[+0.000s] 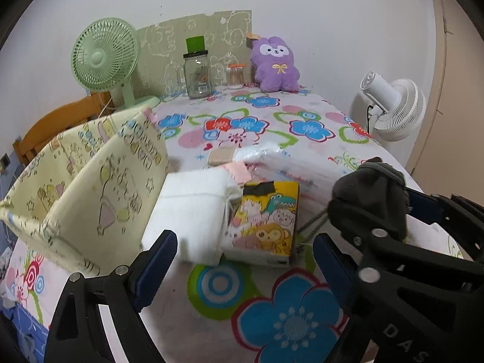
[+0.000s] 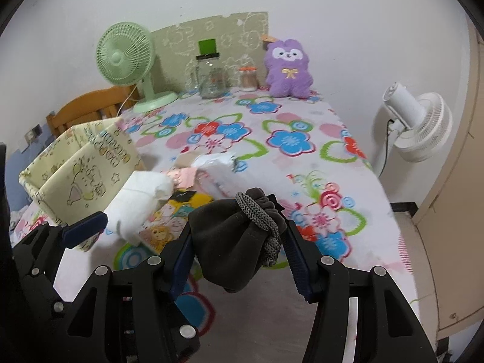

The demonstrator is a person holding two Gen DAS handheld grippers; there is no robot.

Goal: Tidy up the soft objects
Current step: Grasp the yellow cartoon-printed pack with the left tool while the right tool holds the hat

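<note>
The right gripper (image 2: pixel 239 236) holds the dark pouch (image 2: pixel 234 236) above the table (image 2: pixel 302 115) (left gripper (image 1: pixel 245 266) wide, empty), so a slack pinch could drop it short of the bin (image 2: pixel 81 163).

Background items, far end of table
Green desk fan (image 1: pixel 104 57), glass jar (image 1: pixel 197 74), cotton-swab tub (image 1: pixel 235 76); white fan (image 2: pixel 419 127) stands beside table.
</note>
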